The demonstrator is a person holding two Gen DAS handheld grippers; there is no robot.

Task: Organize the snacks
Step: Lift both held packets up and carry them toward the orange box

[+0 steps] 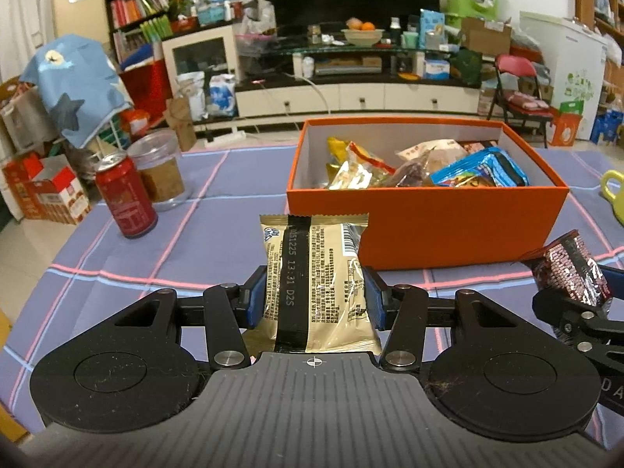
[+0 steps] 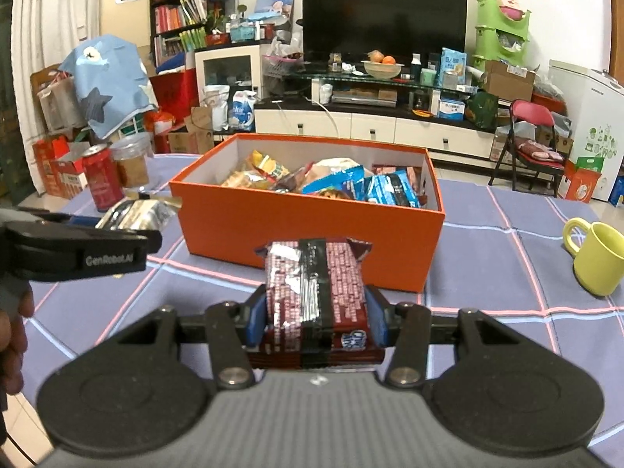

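My left gripper (image 1: 315, 296) is shut on a beige snack packet (image 1: 318, 273) with a black stripe, held above the table in front of the orange box (image 1: 448, 218). My right gripper (image 2: 316, 318) is shut on a dark red snack packet (image 2: 316, 288), also held before the orange box (image 2: 312, 230). The box holds several snack packets (image 2: 351, 183). In the left wrist view the red packet (image 1: 569, 269) shows at the right edge. In the right wrist view the beige packet (image 2: 136, 210) and the left gripper's body show at the left.
A red soda can (image 1: 126, 195) and a clear jar (image 1: 160, 167) stand on the table's left. A yellow-green mug (image 2: 596, 257) stands at the right. The table has a purple checked cloth (image 1: 218, 202). A TV stand and clutter lie beyond the table.
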